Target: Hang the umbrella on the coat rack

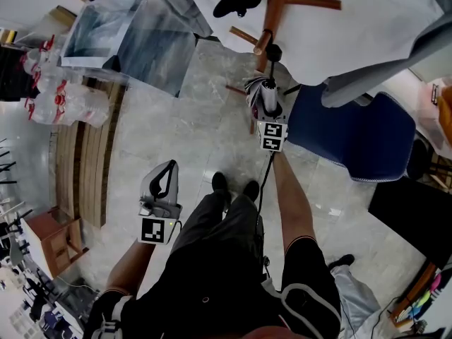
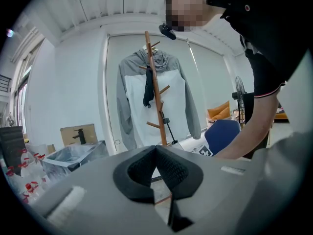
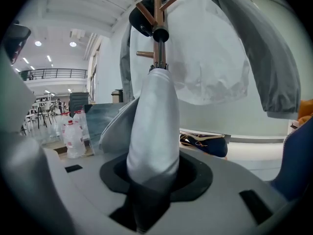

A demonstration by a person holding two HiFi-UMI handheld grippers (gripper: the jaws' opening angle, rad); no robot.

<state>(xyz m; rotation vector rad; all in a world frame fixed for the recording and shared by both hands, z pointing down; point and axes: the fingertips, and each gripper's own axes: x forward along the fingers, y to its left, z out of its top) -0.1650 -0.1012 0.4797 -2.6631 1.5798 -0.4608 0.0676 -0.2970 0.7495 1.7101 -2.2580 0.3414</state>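
Note:
A folded white and grey umbrella points toward the wooden coat rack, its black tip close to the pole. My right gripper is shut on the umbrella's fabric body. A grey and white jacket hangs on the rack. My left gripper hangs low at the left, shut and empty, well back from the rack.
A blue chair stands right of the rack's base. A clear plastic bin and several water bottles sit at the far left beside a wooden bench. The person's feet stand on the marble floor.

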